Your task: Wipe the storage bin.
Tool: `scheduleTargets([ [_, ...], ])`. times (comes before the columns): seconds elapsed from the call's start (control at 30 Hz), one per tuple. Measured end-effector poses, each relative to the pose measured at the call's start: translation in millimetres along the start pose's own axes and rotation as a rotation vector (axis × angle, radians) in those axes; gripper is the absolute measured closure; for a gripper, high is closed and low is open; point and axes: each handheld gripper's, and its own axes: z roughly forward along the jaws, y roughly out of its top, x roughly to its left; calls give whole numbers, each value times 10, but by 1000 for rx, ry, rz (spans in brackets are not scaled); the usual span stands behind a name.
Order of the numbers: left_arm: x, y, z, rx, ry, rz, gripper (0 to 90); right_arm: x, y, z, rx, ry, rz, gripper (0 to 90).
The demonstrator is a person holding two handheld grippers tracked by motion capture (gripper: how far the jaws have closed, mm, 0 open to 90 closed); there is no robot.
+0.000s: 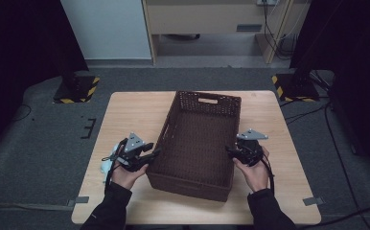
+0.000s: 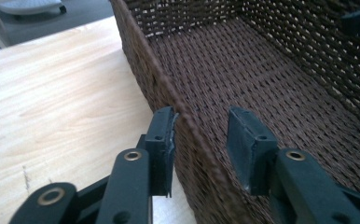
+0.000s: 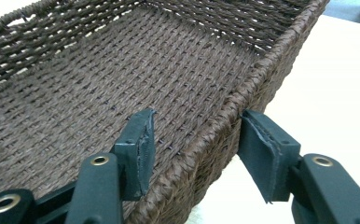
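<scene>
The long rectangular dark-brown woven wicker basket [image 1: 195, 143] lies mid-table, long axis running away from the person, with the left gripper [image 1: 150, 156] and right gripper [image 1: 231, 152] each straddling a long side wall, jaws unclenched, not gripping.

The left gripper [image 2: 200, 144] straddles the long wall of the brown wicker basket [image 2: 271, 79]: one of its jaws stands outside, touching the rim, the other inside, clear of the weave. Light wooden table [image 2: 52, 107] lies beside the basket.
</scene>
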Motion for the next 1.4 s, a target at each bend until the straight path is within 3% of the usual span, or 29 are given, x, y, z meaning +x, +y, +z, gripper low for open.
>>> scheduleTargets([
  [0.1,12,-6,29,9,4,-2,591,-13,4,25,-20,9,0,536],
  [0.23,4,-18,46,13,-1,-1,601,-36,13,67,-39,33,8,540],
  [0.33,-41,-33,70,32,-16,1,663,-54,16,59,-40,42,11,494],
  [0.5,-108,-79,70,23,11,-16,640,-69,29,-12,-58,46,25,428],
  [0.67,-171,-91,52,25,12,-16,627,-52,16,5,-24,54,17,427],
  [0.77,-171,-90,46,28,4,-1,605,-50,-2,44,6,47,4,475],
  [0.83,-153,-64,5,-6,-8,-6,573,-56,-5,44,8,67,24,508],
  [0.9,-144,-47,-24,-18,-7,-2,534,-41,-1,41,8,54,12,536],
  [1.0,-92,-5,-133,-48,11,5,489,-40,1,38,9,42,13,563],
  [1.17,104,-16,-316,-72,53,-25,477,-59,0,31,9,34,16,598],
  [1.4,439,-235,-466,-49,131,-103,466,-66,-1,-5,24,18,14,650],
])
